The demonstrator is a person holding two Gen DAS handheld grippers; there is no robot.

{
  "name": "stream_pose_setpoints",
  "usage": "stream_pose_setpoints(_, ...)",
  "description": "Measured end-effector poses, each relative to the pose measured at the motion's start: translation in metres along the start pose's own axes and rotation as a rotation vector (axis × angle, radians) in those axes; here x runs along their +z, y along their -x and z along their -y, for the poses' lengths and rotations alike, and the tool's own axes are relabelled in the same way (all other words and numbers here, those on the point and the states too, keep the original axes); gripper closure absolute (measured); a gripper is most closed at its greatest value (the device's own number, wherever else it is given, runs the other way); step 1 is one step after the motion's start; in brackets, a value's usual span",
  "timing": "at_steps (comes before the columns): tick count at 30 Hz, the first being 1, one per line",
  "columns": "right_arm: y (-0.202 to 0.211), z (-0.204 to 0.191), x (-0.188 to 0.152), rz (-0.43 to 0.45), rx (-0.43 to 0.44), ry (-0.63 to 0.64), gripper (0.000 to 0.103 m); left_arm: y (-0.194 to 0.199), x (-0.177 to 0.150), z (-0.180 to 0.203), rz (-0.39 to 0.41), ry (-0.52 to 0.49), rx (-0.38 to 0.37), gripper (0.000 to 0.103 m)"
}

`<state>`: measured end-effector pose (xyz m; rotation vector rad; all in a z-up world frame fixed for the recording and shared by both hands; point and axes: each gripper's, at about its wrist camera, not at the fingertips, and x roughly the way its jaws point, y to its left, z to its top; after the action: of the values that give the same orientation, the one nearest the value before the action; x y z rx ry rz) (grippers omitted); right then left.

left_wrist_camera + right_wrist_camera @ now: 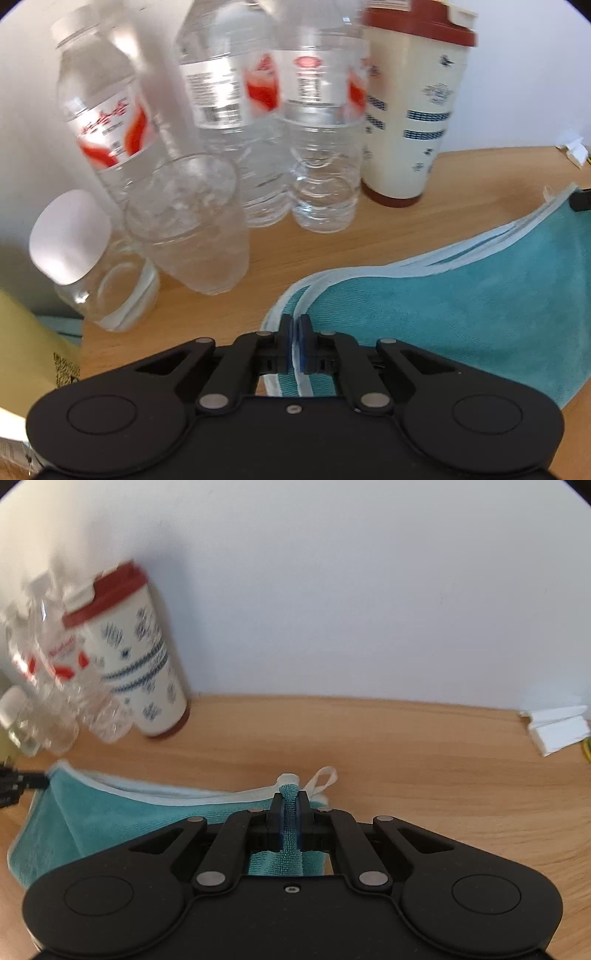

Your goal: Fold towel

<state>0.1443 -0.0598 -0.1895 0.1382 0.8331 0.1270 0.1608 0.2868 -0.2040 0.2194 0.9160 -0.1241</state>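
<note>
Teal towel [461, 314] lies folded on the wooden table [406, 738], lower right of frame; left gripper [295, 325] pinches its white hem, right gripper [290, 801] clamps a corner.

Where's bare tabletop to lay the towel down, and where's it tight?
Free: bare table right of the towel, up to the white papers. Crowded: far left, where water bottles and the red-lidded tumbler stand against the wall.
</note>
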Motion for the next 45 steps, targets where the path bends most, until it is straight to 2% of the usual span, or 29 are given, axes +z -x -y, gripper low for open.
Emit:
stream_pose_setpoints(5,-0.006,0.001,0.001,-0.006,-0.012,-0.015,0.099,-0.003,-0.001,-0.001,-0.026,0.019,0.020,0.100)
stream_pose_setpoints(11,-0.021,-0.003,0.001,0.001,-0.044,0.002,0.098,-0.002,0.006,-0.003,-0.003,0.045,0.053,0.100)
stream_pose_setpoints(15,-0.035,-0.002,-0.001,-0.024,-0.089,0.005,0.093,-0.013,0.010,-0.006,-0.028,0.093,0.063,0.099)
stream_pose_setpoints(16,-0.041,-0.002,-0.002,-0.037,-0.102,0.002,0.090,-0.016,0.010,-0.006,-0.033,0.100,0.067,0.098)
stream_pose_setpoints(17,-0.045,-0.002,-0.004,-0.042,-0.119,0.010,0.075,-0.017,0.010,-0.005,-0.033,0.097,0.075,0.096)
stream_pose_setpoints(19,-0.045,-0.003,-0.007,-0.016,-0.167,0.034,0.063,-0.016,0.011,-0.004,-0.032,0.089,0.091,0.093)
stream_pose_setpoints(22,-0.038,0.002,-0.005,-0.014,-0.171,0.017,0.063,-0.013,0.014,-0.008,-0.039,0.110,0.115,0.076)
stream_pose_setpoints(26,-0.005,-0.002,-0.001,0.027,-0.149,0.019,0.063,0.006,0.019,-0.016,-0.014,0.145,0.107,0.075)
stream_pose_setpoints(30,0.014,-0.021,-0.010,0.023,-0.027,0.035,0.066,0.005,0.013,-0.007,-0.029,0.149,0.091,0.075)
stream_pose_setpoints(32,0.007,-0.034,-0.019,-0.014,0.026,0.061,0.080,0.004,0.010,-0.003,-0.037,0.151,0.083,0.075)
stream_pose_setpoints(36,-0.009,-0.036,-0.030,-0.068,0.036,0.036,0.080,0.002,0.004,0.006,-0.052,0.155,0.067,0.075)
stream_pose_setpoints(38,-0.016,-0.031,-0.035,-0.095,0.000,0.032,0.084,0.001,0.001,0.010,-0.060,0.157,0.059,0.075)
stream_pose_setpoints(41,-0.019,-0.026,-0.038,-0.084,-0.015,0.021,0.089,0.000,-0.004,0.016,-0.071,0.159,0.047,0.075)
stream_pose_setpoints(45,-0.018,-0.020,-0.041,-0.075,-0.054,0.015,0.090,0.000,-0.009,0.017,-0.074,0.159,0.043,0.073)
